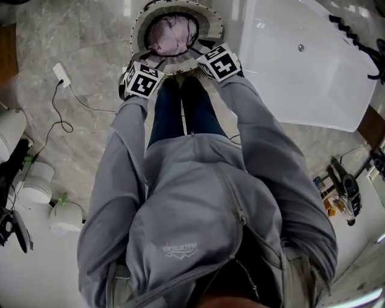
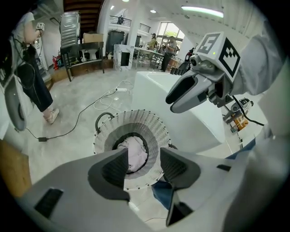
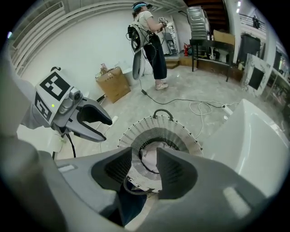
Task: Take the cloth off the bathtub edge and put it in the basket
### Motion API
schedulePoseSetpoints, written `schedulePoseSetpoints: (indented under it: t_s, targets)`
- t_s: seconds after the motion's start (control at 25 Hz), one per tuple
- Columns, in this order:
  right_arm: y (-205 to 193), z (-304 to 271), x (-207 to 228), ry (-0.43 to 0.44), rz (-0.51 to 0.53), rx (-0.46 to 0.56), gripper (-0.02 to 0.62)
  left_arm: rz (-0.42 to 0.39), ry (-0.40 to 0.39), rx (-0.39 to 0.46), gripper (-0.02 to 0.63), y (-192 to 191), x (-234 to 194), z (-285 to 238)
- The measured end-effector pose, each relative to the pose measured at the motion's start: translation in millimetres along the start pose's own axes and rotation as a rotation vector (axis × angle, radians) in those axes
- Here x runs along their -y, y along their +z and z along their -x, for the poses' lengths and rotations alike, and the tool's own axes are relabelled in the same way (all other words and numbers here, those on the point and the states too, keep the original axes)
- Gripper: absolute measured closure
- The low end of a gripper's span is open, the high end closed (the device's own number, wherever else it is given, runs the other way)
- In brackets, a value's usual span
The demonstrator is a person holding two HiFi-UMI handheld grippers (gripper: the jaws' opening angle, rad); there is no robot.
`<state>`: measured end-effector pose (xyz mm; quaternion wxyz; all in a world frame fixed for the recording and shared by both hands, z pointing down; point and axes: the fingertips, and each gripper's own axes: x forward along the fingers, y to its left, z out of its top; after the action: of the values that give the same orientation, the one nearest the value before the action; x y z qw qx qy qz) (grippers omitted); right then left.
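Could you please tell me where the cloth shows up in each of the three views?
Head view: top centre, cloth inside the basket.
Left gripper view: lower centre, cloth in the basket, beyond the jaws.
Right gripper view: lower centre, cloth in the basket.
Shared landmark: the white bathtub beside the basket.

Pale grey marbled floor [image 1: 78,66], a corded white power adapter [image 1: 61,73] lying on it. A cardboard box [image 3: 113,84] stands against the white wall [image 3: 68,41]. Farther off are a dark table [image 2: 77,46], a bright window [image 2: 170,28] and a ceiling strip light [image 2: 201,9]
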<state>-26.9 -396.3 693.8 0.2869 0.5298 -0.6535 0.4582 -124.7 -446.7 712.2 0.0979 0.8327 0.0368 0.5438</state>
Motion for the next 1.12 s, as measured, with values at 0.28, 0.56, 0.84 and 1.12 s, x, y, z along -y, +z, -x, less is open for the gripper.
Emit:
schedulePoseSetpoints:
  t_s: [0.28, 0.56, 0.84, 1.12]
  targets:
    - [7, 5, -13, -0.02, 0.008, 0.024, 0.44, -0.023, 0.023, 0.054, 0.405, 17, -2, 12]
    - [42, 40, -19, -0.1, 0.02, 0.154, 0.456, -0.068, 0.078, 0.19, 0.566, 57, -2, 49]
    - [85, 115, -35, -0.226, 0.08, 0.334, 0.555, -0.111, 0.138, 0.346, 0.6, 102, 14, 111]
    - [99, 188, -46, -0.312, 0.061, 0.482, 0.591, -0.113, 0.207, 0.504, 0.6, 142, 39, 177]
